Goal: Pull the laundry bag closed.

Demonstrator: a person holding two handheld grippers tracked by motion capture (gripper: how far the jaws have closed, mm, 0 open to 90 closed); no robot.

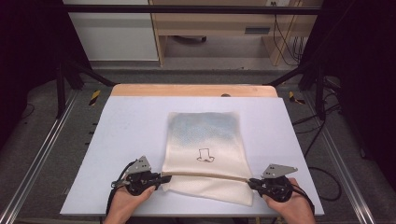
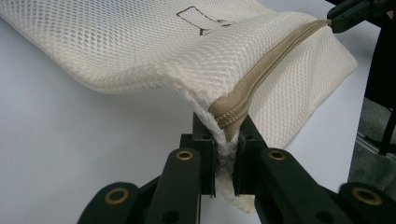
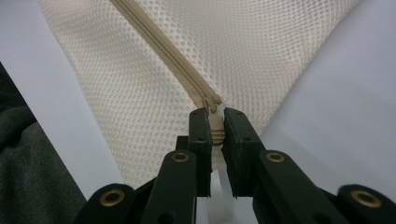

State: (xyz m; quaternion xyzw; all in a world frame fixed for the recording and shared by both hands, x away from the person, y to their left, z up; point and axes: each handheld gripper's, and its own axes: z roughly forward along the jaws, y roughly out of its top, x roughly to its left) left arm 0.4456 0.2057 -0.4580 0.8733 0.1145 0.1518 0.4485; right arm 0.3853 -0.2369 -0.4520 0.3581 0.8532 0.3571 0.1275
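High view | mesh bag [image 1: 205, 140] spans left hand-held gripper [image 1: 164, 178] to right hand-held gripper [image 1: 250, 182]

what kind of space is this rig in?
Likely a lab or workshop recording cell: a pale grey tabletop inside a black metal frame, loose black cables by plywood furniture, grey carpeted floor.

Even overhead light falls on the table [image 1: 130, 140], which reads pale and bright with soft, short shadows; the surroundings sink into near black at both sides. The high view is slightly soft and low in detail. In the gripper views the mesh bag [image 2: 154, 51] is sharp mid-frame, while the black jaws at the bottom edge blur slightly.
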